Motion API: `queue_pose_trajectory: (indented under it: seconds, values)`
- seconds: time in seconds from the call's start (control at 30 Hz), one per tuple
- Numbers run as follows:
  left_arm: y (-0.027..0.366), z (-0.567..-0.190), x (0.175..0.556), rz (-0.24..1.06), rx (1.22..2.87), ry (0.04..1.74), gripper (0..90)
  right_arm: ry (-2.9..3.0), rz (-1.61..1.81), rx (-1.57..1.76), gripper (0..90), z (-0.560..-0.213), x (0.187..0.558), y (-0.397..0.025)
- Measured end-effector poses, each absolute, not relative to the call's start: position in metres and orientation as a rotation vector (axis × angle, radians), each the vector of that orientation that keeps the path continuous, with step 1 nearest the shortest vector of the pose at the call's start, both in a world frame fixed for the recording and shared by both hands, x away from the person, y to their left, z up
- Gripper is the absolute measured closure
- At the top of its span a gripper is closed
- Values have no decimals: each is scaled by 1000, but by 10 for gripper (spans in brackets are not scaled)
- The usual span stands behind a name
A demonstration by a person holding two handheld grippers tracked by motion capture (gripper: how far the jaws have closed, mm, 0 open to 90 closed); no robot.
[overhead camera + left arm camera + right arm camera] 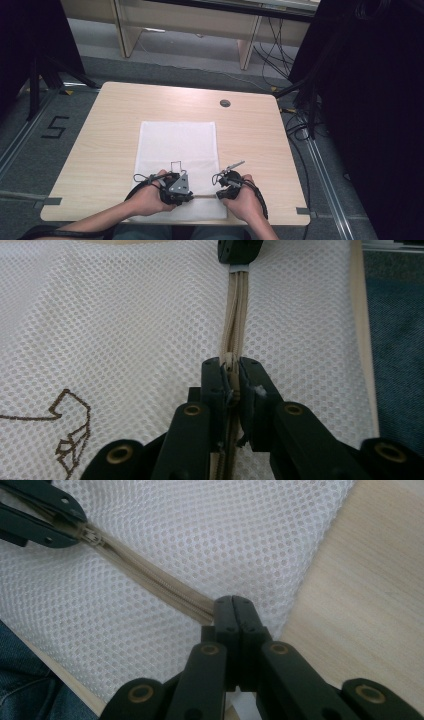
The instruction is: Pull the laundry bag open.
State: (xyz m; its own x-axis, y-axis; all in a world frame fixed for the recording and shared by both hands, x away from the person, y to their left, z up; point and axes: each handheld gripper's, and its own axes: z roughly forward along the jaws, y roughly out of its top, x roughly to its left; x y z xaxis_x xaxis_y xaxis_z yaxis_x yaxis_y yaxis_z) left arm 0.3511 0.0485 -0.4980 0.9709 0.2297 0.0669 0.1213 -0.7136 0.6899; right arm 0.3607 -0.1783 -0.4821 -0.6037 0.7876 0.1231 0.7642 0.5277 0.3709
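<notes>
A: Where is the white mesh laundry bag with the beige zipper [178, 150] placed?

B: It is laid flat on the pale wooden surface [100, 130], with its near edge toward the person. The beige zipper [234, 320] runs along that near edge, so its long axis goes from left to right between the two hands.

A: How is the left tool [230, 371] seen?

B: Its jaws are closed together on the small beige zipper slider [229, 362], which is pinched between the tips. In the right gripper view the same slider [90, 534] is seen at the upper left, held by the far tool.

A: And the right tool [233, 604]?

B: Its jaws are pressed together on the end of the zipper tape, close to the right corner of the bag. From the high view it [223, 186] is found just right of the left tool [186, 192], with a short piece of zipper stretched between them.

A: Which relation is decisive for the coming move?

B: Probably the line of the zipper. The slider can travel only along this axis, so it is judged that the left tool must be pulled straight along it while the end is kept fixed by the right one. A sideways pull would probably jam the slider.
</notes>
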Motion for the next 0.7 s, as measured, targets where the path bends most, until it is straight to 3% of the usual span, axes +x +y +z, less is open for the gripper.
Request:
queue_pose_trajectory:
  seconds: [0.7]
  values:
    - [67,-487,350,137,2345,286,819,2703,608,1349,900,-482,360,-176]
